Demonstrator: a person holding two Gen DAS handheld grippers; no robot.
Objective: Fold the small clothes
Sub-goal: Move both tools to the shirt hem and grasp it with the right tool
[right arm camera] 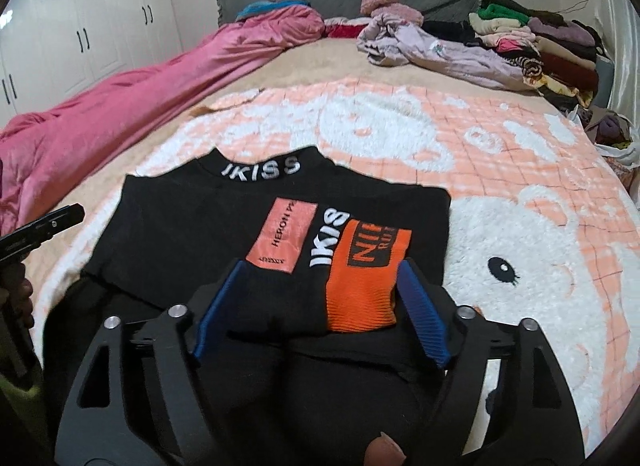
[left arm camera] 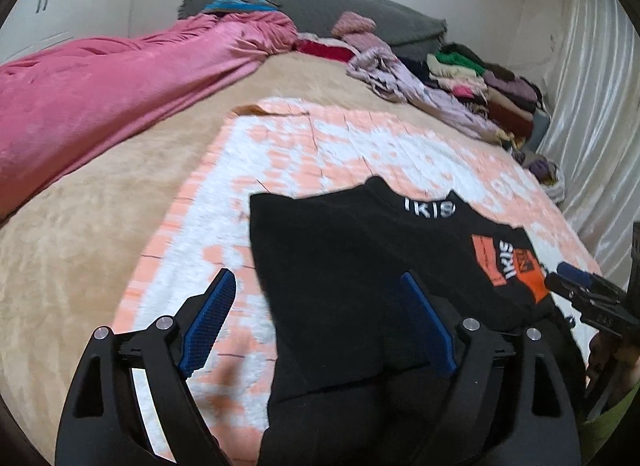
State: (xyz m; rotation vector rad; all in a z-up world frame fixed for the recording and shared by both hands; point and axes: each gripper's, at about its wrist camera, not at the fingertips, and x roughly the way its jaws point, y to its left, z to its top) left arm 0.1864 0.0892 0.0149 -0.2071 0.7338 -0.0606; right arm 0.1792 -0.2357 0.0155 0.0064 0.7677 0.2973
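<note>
Left gripper (left arm camera: 318, 308) wide open, empty; right gripper (right arm camera: 322, 306) wide open, empty. Black top (right arm camera: 192, 225) lower hem hidden behind grippers; chest lettering partly folded under.

The black top (right arm camera: 180, 234) is seen as matt knit cloth with woven patches. A fluffy, rough pile is shown by the pink-and-white blanket (right arm camera: 500, 169). The tongs' ribbed blue pads (left arm camera: 208, 322) are set in matt black plastic. The wardrobe doors (right arm camera: 92, 21) are glossy.
</note>
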